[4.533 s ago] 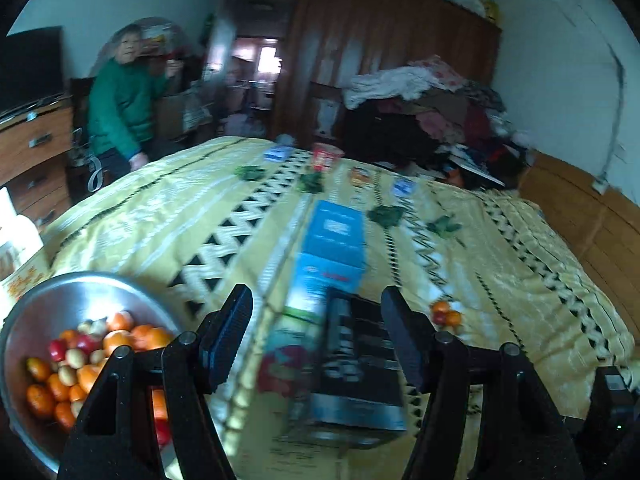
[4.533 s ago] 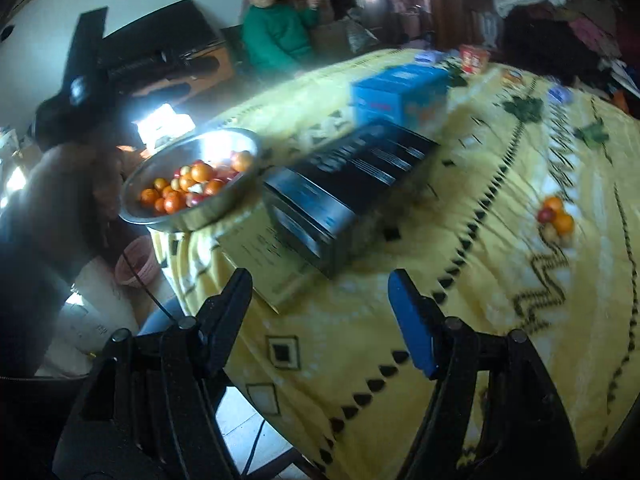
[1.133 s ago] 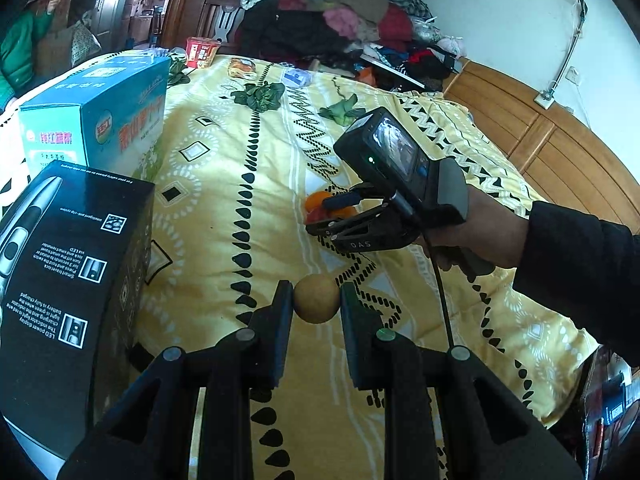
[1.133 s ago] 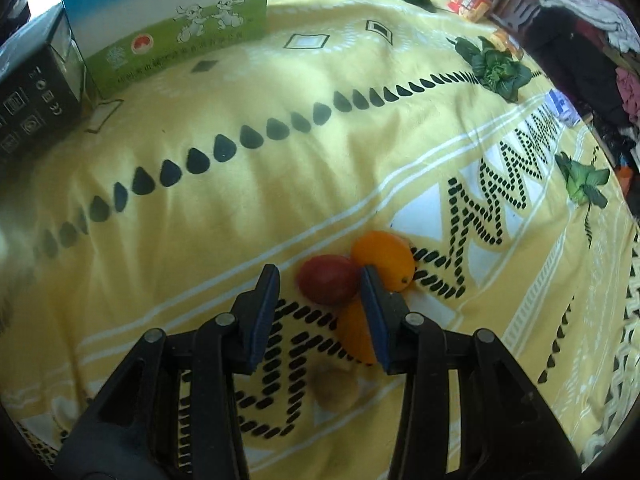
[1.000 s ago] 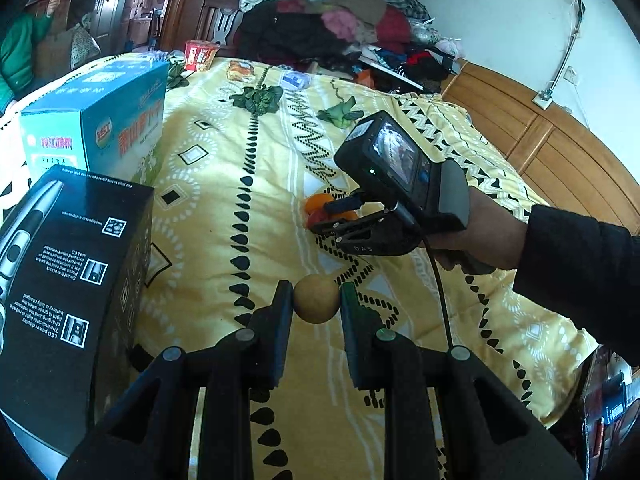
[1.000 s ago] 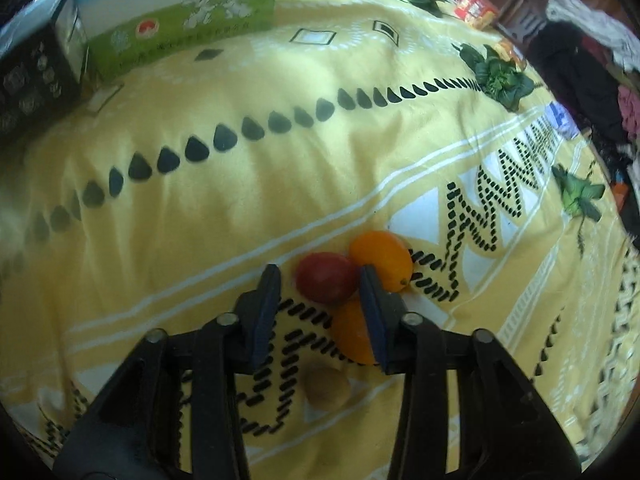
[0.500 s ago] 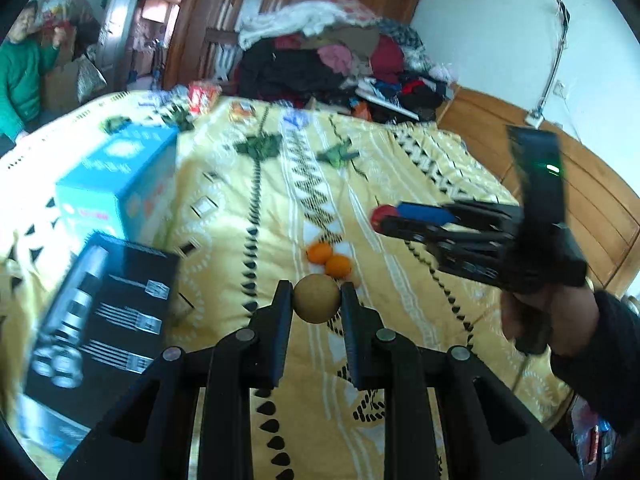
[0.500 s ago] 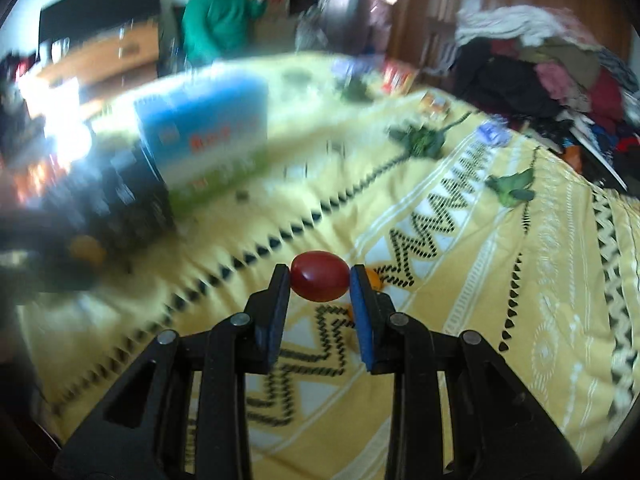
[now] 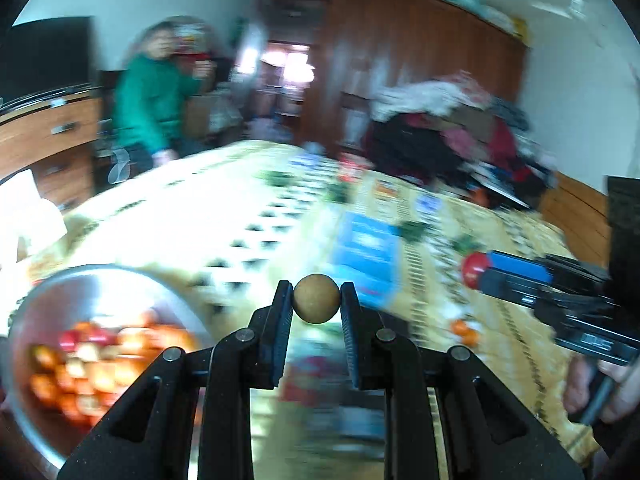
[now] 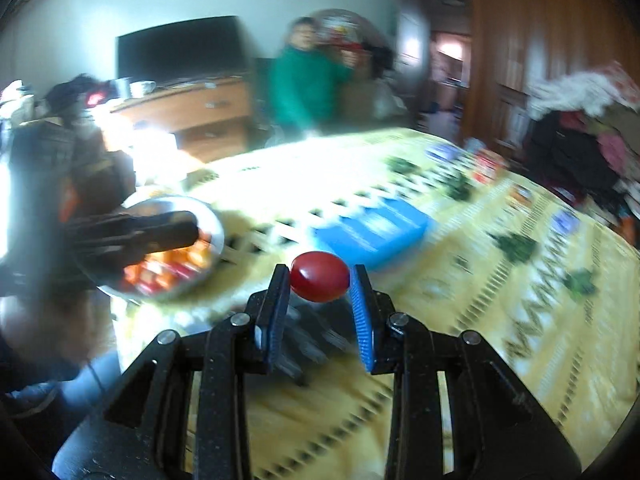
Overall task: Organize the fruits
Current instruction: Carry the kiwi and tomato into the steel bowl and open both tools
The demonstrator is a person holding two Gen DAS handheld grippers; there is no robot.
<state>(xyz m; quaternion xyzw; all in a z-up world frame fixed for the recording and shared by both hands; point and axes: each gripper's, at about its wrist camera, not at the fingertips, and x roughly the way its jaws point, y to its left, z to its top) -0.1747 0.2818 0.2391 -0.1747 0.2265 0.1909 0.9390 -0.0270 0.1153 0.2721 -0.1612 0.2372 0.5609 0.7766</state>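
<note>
My left gripper is shut on a small round brown fruit and holds it above the bed. A steel bowl of red and orange fruits lies low at its left; it also shows in the right wrist view. My right gripper is shut on a red oval fruit; it also shows in the left wrist view at the right, in the air. Two orange fruits lie on the yellow bedspread.
A blue box and a blurred black box lie on the bed, with green leafy bits and small packets further back. A person in green stands beyond the bed. A dresser is at left.
Both grippers have swung left toward the bowl, each carrying its fruit. The bowl has come into both views. The views are blurred by the motion.
</note>
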